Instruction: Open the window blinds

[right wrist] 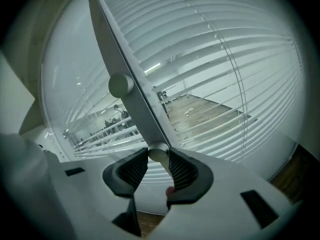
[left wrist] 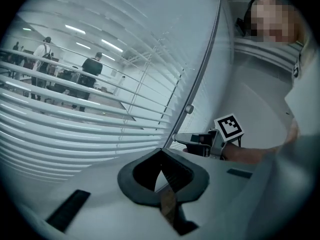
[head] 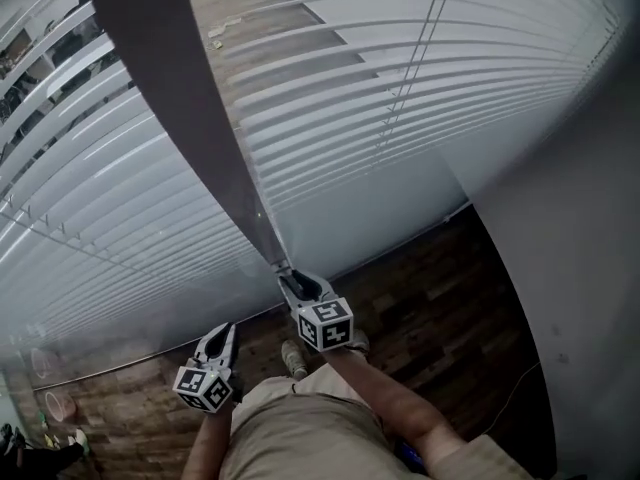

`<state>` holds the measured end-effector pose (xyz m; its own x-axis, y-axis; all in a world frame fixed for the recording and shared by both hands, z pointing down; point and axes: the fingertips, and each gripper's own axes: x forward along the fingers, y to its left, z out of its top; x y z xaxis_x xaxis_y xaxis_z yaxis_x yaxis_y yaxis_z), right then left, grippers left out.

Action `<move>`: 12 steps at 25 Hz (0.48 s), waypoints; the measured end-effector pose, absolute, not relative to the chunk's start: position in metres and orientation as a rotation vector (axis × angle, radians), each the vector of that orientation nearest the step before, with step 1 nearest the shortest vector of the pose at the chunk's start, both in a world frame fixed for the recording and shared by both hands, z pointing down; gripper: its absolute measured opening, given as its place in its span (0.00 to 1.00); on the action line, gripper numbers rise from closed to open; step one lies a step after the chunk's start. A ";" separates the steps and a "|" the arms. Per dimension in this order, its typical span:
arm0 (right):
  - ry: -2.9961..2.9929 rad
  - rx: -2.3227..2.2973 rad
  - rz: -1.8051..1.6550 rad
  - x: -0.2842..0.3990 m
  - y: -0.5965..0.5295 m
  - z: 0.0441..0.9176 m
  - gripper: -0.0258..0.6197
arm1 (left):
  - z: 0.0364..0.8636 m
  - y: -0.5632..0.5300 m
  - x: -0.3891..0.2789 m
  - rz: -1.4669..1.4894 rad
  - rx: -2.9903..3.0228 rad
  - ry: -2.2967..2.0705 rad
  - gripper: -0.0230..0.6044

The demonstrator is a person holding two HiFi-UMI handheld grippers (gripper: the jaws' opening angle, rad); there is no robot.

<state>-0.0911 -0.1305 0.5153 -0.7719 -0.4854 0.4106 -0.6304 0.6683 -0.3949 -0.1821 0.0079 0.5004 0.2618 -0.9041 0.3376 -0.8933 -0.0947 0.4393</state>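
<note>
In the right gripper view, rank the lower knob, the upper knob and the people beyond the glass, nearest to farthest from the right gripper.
1. The lower knob: clamped between the right gripper's fingers, low on the post.
2. The upper knob: higher on the same post, up and left.
3. The people: far off behind the blinds, left of the post.

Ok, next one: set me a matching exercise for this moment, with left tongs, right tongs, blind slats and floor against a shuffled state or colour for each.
Things:
1. left tongs
2. right tongs
3. blind slats
4. floor

States or colours:
A. dark wood planks
B. clamped on the tilt wand
C. closed with nothing between them
D. white, with gaps you can see through

Pairs: 1-C, 2-B, 3-D, 4-A.
</note>
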 end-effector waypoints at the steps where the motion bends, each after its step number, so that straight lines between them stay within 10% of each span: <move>1: -2.625 0.893 0.807 -0.090 -0.130 0.513 0.24 | 0.498 0.009 -0.181 -0.022 1.971 -1.625 0.06; 12: -2.592 0.663 1.791 -0.094 -0.146 0.506 0.24 | 0.490 -0.009 -0.184 0.004 1.957 -1.630 0.06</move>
<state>-0.0937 -0.1459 0.5056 -0.9123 -0.3745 0.1660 -0.2877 0.2975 -0.9103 -0.1835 -0.0087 0.4897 0.2512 -0.8982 0.3607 -0.8998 -0.0794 0.4289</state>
